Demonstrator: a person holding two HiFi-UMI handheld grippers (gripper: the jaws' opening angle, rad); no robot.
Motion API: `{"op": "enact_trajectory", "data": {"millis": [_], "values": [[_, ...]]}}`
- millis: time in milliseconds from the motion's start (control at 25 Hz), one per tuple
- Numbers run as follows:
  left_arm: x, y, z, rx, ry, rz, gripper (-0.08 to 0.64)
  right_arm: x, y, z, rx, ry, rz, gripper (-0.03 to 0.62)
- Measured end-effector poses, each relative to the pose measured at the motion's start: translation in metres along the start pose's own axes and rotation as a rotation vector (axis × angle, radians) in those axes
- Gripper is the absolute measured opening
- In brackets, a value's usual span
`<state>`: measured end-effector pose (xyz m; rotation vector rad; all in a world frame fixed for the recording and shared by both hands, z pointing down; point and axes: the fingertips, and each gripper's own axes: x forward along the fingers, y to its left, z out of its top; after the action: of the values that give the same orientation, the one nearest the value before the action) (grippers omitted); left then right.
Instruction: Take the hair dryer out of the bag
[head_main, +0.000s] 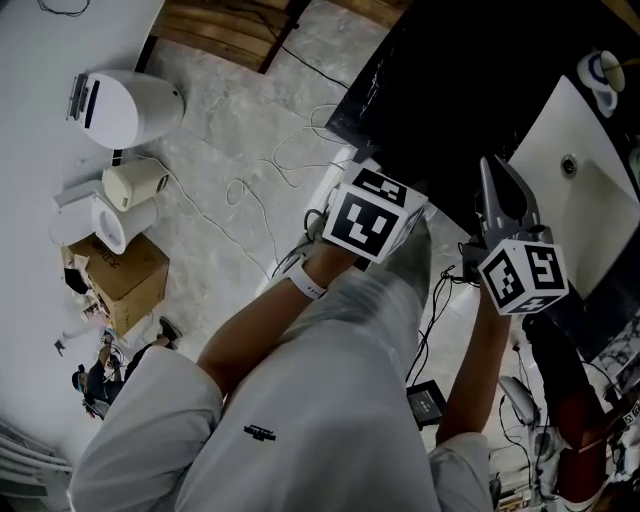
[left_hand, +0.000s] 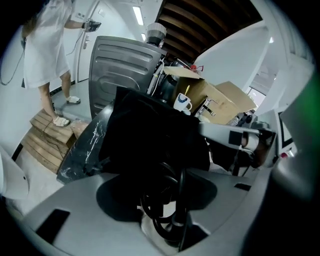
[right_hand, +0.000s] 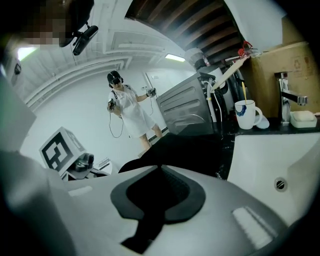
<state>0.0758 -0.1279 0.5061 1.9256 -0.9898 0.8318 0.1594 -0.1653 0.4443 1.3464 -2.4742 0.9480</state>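
Note:
The black bag (left_hand: 150, 132) lies on the dark marbled counter (head_main: 400, 70), also seen in the right gripper view (right_hand: 190, 147). My left gripper (left_hand: 167, 220) is closed on a coil of black cord (left_hand: 162, 210) at the bag's near side, with something white under the loops. I cannot tell the hair dryer's body from the black bag. In the head view only this gripper's marker cube (head_main: 372, 220) shows, at the counter's edge. My right gripper (right_hand: 161, 170) is shut, its tips on the bag's edge, with black fabric pinched between the jaws; it points at the counter (head_main: 492, 168).
A white sink (head_main: 590, 170) lies right of the bag, with a mug (right_hand: 246, 114) and a tap (right_hand: 285, 95) behind it. A ribbed metal case (left_hand: 122, 65) stands beyond the counter. White appliances (head_main: 125, 105), a cardboard box (head_main: 125, 275) and cables (head_main: 260, 200) lie on the floor. A person in white (right_hand: 131, 112) stands farther off.

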Motion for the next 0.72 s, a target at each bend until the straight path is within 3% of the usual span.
{"op": "enact_trajectory", "data": {"millis": [320,720], "values": [[-0.021,-0.005,-0.019,-0.029,-0.014,-0.085,0.196,-0.004,0.004,0.001,-0.013,-0.016,-0.051,0.028],[-0.051,-0.002,-0.042,-0.019,-0.032,-0.216,0.192,-0.004,0.002,0.011,-0.149,-0.002,-0.158,0.029]]}}
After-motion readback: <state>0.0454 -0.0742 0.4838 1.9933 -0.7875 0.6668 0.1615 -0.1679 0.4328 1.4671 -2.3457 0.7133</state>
